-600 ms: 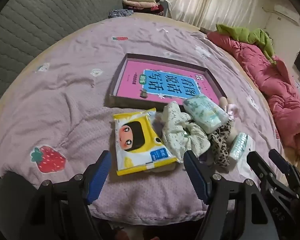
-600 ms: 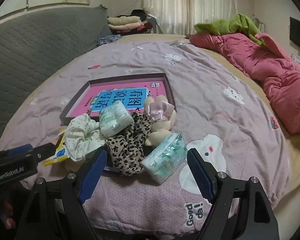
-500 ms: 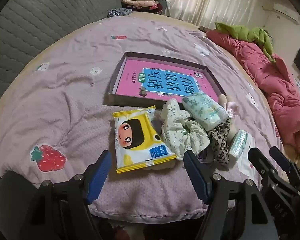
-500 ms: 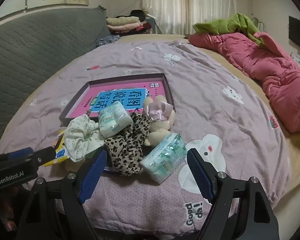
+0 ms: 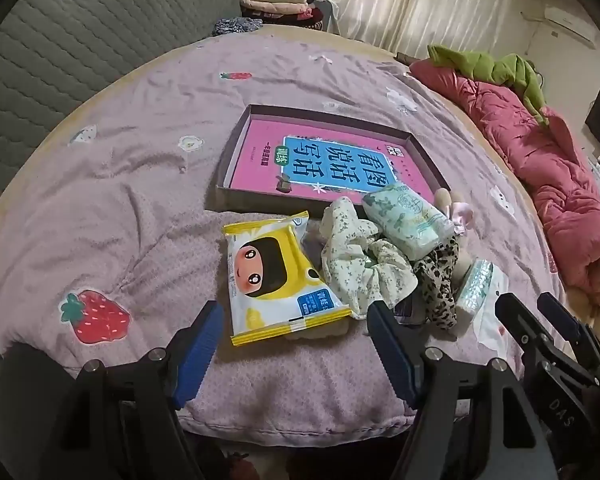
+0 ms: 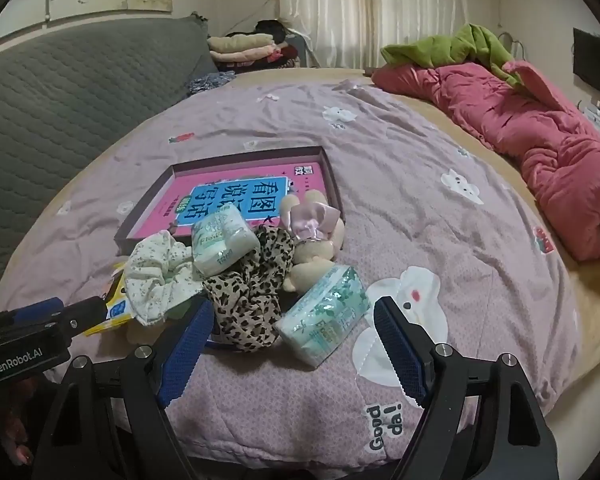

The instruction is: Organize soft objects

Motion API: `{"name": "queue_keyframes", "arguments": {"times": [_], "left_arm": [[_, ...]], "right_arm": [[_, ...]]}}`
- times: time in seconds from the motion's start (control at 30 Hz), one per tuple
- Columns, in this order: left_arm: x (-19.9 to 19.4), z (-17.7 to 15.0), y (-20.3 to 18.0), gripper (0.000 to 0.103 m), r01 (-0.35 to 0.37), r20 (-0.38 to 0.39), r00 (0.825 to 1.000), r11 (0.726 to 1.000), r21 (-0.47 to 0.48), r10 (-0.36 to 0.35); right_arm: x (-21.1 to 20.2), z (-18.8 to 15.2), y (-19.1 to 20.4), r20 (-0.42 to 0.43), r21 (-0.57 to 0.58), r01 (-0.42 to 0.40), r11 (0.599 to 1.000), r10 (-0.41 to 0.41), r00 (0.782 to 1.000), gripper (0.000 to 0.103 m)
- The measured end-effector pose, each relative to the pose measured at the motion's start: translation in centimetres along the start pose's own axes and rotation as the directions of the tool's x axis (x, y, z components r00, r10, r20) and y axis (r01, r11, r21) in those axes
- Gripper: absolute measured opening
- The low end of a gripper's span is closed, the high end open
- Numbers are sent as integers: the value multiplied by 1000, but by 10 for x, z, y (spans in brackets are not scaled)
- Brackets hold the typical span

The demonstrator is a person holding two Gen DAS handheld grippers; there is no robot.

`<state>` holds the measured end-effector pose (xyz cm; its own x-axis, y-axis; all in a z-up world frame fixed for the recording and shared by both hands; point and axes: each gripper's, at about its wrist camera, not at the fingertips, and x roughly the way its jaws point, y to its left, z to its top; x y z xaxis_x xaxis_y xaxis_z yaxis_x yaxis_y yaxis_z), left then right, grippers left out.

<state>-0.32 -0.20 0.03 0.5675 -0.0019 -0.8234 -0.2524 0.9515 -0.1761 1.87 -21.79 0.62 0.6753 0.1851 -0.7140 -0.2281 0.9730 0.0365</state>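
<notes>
Soft matt cloth with a fine knit texture on the purple quilt (image 5: 132, 208). Glossy plastic film around the yellow wipes pack (image 5: 276, 276) and both tissue packs (image 6: 326, 316). Thin printed fabric for the floral scrunchie (image 5: 360, 264) and leopard scrunchie (image 6: 248, 300). Smooth cardboard on the box (image 5: 236, 200). Ribbed blue rubbery pads (image 6: 184, 346).

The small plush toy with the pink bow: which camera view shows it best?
The right wrist view shows the plush toy best: its beige body and pink bow lie open behind the leopard scrunchie. In the left wrist view, the tissue pack hides nearly all of the toy.
</notes>
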Motion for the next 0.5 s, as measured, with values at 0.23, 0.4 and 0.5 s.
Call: {"name": "queue_keyframes", "arguments": {"times": [0.23, 0.4, 0.5], "left_arm": [[3, -3, -1, 73, 5, -2, 1000, 1000, -5, -5], [3, -2, 0, 73, 9, -7, 1000, 1000, -7, -9], [3, -2, 0, 73, 11, -6, 1000, 1000, -6, -11]], "right_arm": [[1, 0, -3, -7, 7, -4, 1000, 4, 1000, 83], [1, 0, -2, -9, 8, 2, 1000, -2, 1000, 83], [2, 0, -2, -12, 6, 2, 1000, -2, 1000, 83]]}}
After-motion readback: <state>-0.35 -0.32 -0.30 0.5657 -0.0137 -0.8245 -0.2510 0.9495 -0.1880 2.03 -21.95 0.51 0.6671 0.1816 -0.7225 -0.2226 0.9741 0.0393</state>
